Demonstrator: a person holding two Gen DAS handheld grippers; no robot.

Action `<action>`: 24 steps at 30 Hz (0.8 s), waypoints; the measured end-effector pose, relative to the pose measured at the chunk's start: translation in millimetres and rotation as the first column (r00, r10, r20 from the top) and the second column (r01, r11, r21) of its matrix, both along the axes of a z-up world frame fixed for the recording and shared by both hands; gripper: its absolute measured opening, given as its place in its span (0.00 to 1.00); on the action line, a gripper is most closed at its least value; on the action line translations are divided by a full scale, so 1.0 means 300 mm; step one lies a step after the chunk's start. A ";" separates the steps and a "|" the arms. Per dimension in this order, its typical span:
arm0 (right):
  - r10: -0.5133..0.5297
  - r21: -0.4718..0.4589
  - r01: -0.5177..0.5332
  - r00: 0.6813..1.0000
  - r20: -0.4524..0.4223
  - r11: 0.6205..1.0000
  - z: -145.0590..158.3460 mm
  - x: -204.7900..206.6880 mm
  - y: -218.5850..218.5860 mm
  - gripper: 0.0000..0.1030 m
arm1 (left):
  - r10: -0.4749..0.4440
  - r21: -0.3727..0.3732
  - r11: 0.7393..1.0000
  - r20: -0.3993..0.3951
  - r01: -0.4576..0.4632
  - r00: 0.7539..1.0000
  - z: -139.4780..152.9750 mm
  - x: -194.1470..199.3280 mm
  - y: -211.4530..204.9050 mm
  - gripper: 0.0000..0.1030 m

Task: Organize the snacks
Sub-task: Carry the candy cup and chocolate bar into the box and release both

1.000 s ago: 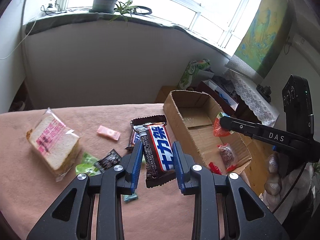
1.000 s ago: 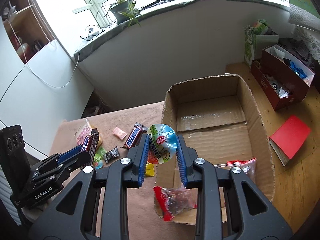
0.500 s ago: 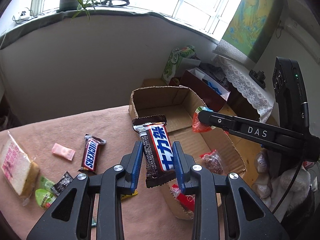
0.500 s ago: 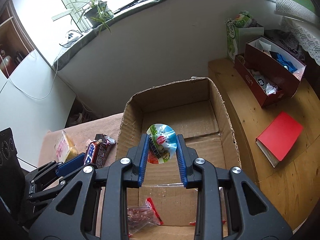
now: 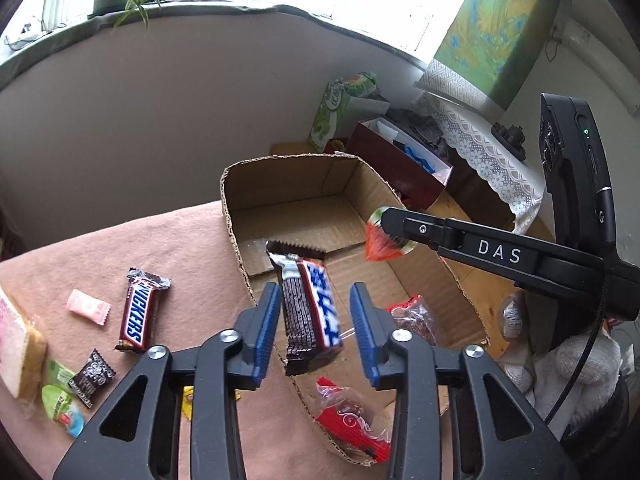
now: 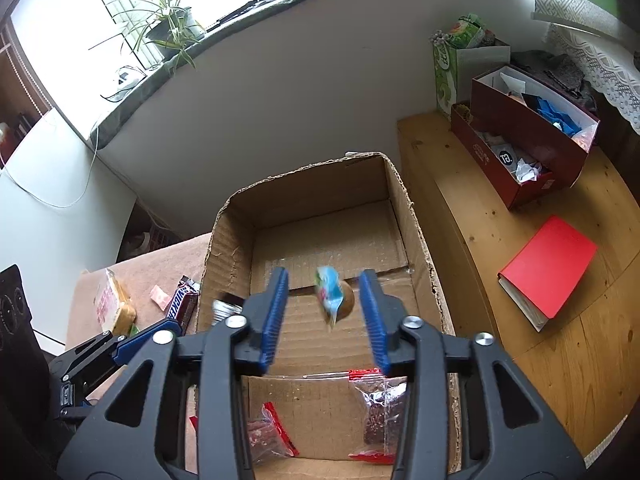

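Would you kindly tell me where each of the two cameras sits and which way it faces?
Left wrist view: sits on the left gripper, angled down at the open brown cardboard box; jaws just opened, the brown-and-blue chocolate bar loose between them; a white-gloved hand shows.
Right wrist view: sits on the right gripper, angled down into the box; jaws just opened, the round foil-lidded jelly cup loose between them.
Both share the box and each other's gripper.

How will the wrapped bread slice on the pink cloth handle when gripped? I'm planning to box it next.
The bread slice looks thick and spongy, so it is probably light and would likely squash under firm jaws. Its clear film wrapper looks glossy and loose, so the pads may slip or catch only plastic. It lies flat on the cloth, so it is unlikely to roll.
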State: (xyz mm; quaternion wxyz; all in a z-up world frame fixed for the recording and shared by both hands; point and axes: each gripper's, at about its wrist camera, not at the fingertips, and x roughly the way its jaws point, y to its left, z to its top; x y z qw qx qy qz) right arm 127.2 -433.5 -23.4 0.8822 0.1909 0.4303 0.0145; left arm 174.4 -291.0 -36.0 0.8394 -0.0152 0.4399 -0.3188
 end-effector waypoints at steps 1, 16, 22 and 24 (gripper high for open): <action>-0.008 -0.005 0.008 1.000 0.007 1.000 0.005 -0.004 -0.001 0.67 | -0.003 0.001 1.000 0.006 0.003 1.000 0.003 -0.004 0.000 0.48; -0.007 -0.018 0.008 0.999 0.050 1.000 0.070 -0.034 0.049 0.81 | 0.021 -0.024 0.999 0.013 -0.020 1.000 0.031 -0.036 0.066 0.50; 0.007 -0.019 -0.006 0.998 0.064 1.000 0.100 -0.051 0.094 0.81 | 0.040 -0.032 0.999 0.020 -0.040 0.999 0.043 -0.051 0.109 0.50; 0.016 -0.021 -0.015 0.997 0.069 1.000 0.110 -0.056 0.114 0.81 | 0.051 -0.037 0.998 0.023 -0.050 0.998 0.050 -0.056 0.131 0.50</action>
